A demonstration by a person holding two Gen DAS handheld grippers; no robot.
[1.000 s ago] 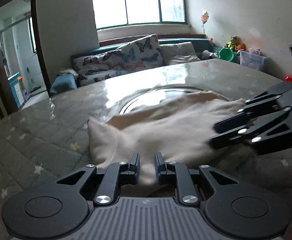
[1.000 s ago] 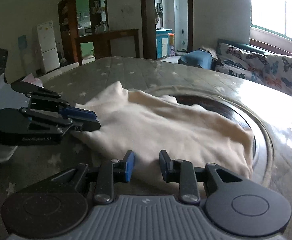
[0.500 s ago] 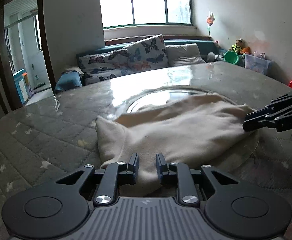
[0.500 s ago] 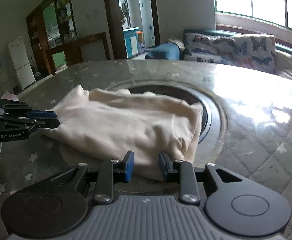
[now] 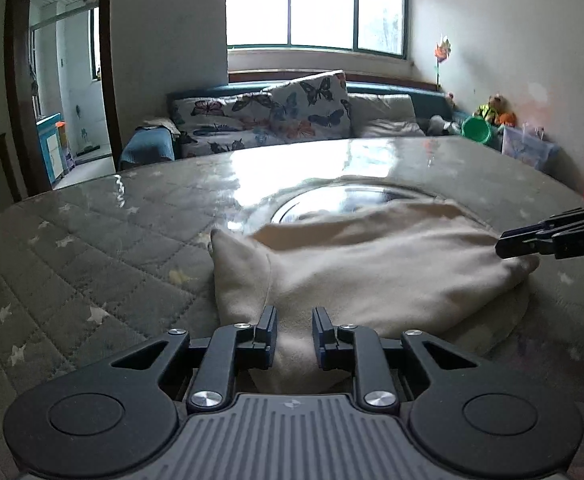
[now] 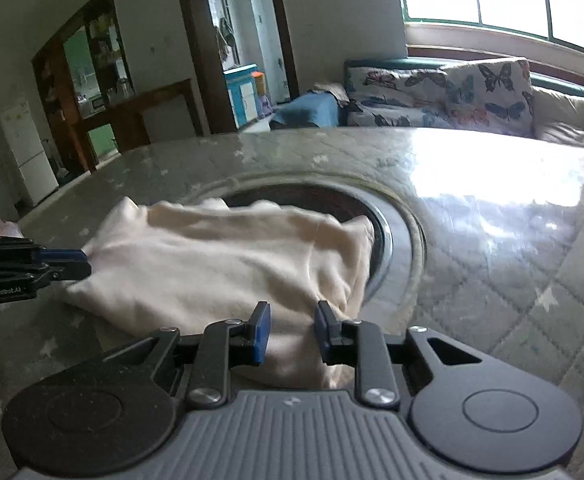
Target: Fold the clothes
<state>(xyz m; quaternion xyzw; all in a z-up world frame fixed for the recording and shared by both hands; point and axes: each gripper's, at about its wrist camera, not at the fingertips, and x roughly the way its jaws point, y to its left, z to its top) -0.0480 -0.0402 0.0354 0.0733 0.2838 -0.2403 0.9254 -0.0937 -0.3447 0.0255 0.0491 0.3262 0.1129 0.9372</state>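
Cream soft folded garment (image 5: 372,272) bunched, near edge clamped between left claw (image 5: 294,330) and right claw (image 6: 290,326), ahead grey quilted star-print round table (image 5: 92,248), butterfly-print sofa cushions (image 5: 276,116) beyond.

We can read only one marking here, the white lettering "GenRobot.AI" on the side of the left gripper (image 6: 86,264), seen at the left edge of the right wrist view.

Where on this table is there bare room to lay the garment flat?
Bare quilted table lies left of the cream garment, and toward the sofa past the round inset. The near edge is crowded: left tool and right tool hold cloth there.
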